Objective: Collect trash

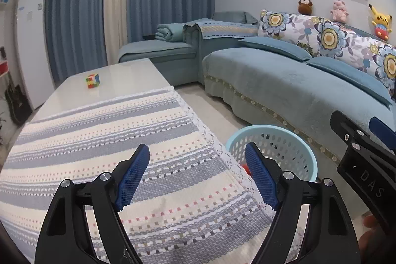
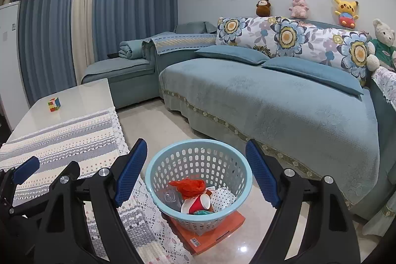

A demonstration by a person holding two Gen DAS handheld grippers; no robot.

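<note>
A light blue perforated basket (image 2: pixel 198 189) stands on an orange board (image 2: pixel 210 236) on the floor, beside the table's corner. Inside it lie an orange plastic bag (image 2: pixel 189 186), a red paper cup (image 2: pixel 198 204), a dotted cup (image 2: pixel 224 197) and a clear plastic piece (image 2: pixel 170 198). My right gripper (image 2: pixel 193 175) hangs open over the basket, nothing between its blue pads. My left gripper (image 1: pixel 198 177) is open above the striped cloth (image 1: pixel 99 145), also empty; the basket (image 1: pixel 279 150) shows past its right finger. The right gripper's body (image 1: pixel 366 160) appears at the left view's right edge.
A white table (image 1: pixel 118 81) half covered by the woven cloth carries a colour cube (image 1: pixel 93 81). A blue sofa (image 2: pixel 272 100) with floral pillows and plush toys runs along the right. Curtains and a white fridge (image 1: pixel 32 41) stand behind. Pale floor (image 2: pixel 153 125) lies between table and sofa.
</note>
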